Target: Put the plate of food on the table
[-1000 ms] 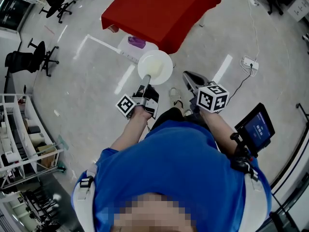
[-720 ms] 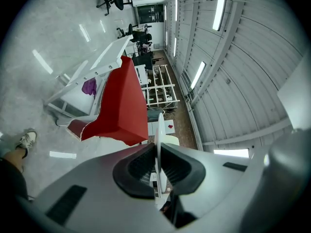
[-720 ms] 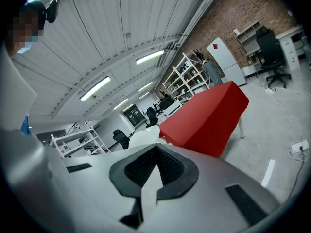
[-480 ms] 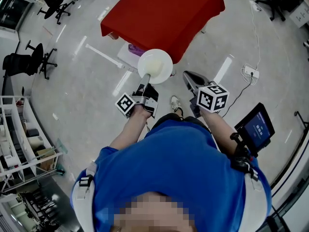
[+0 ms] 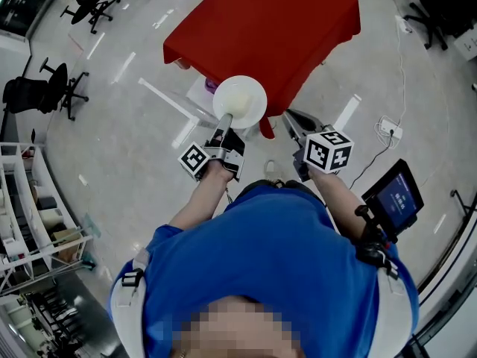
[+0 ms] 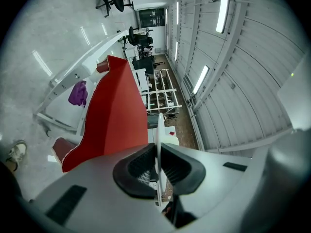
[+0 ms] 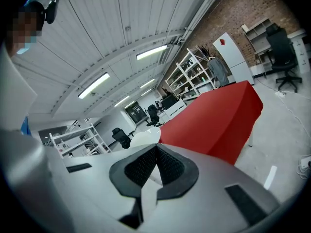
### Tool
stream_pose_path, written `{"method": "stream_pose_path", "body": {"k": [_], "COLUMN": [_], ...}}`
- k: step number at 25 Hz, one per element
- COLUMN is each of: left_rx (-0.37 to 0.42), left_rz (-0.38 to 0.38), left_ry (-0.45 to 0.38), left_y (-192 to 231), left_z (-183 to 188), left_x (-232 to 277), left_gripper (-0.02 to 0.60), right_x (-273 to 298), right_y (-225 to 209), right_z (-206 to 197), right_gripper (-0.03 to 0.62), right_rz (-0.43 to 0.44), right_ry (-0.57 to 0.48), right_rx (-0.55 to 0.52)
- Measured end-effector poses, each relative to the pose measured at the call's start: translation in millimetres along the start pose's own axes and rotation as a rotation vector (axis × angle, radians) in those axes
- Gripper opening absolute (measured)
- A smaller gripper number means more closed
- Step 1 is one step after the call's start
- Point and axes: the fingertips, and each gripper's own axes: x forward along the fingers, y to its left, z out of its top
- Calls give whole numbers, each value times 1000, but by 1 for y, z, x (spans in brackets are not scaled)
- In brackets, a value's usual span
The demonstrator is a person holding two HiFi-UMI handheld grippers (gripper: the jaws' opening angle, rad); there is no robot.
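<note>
Table [image 5: 261, 21] is nearer than 1 s ago: the plate [image 5: 242, 99] now overlaps its near edge in head view (carried, not set down). Left gripper [image 5: 225, 120] pinches the plate's rim; right gripper [image 5: 288, 117] closed, empty. Approach nearly done; placing remains.

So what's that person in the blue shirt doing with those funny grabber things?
The person has a grabber in each hand. The left gripper is clamped on the rim of a white plate and holds it out in front. The right gripper is shut and holds nothing. The table with the red cloth is just ahead, and the plate is not set down on it yet.
</note>
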Motion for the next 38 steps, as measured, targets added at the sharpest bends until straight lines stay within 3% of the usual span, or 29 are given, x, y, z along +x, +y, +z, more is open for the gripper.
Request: {"method": "stream_pose_path", "body": {"k": [6,12,18,24,30,38], "left_rx": [3,-2,3,10,12,-2], "left_rz": [11,-7,21,37,47,91], "left_ry": [-16,-37,-68,-163,-249,-358], "left_y": [6,7,6,16,14,23], "left_z": [46,51,51,72,71,87], "left_x": [34,36,23,48,29,51], "left_gripper": [23,23,23,23,23,23], "right_x": [53,65,69,113,122,165], "right_y": [-5,-7,2,-12,4,-8], "right_z": [29,26,28,51,54,75], "right_gripper": [2,2,2,2,2,2], "right_rz": [5,18,49,137,215,307], "right_ry": [13,25,47,95,141,215], "right_rx": [-4,-8,-20,-52,-90,-108]}}
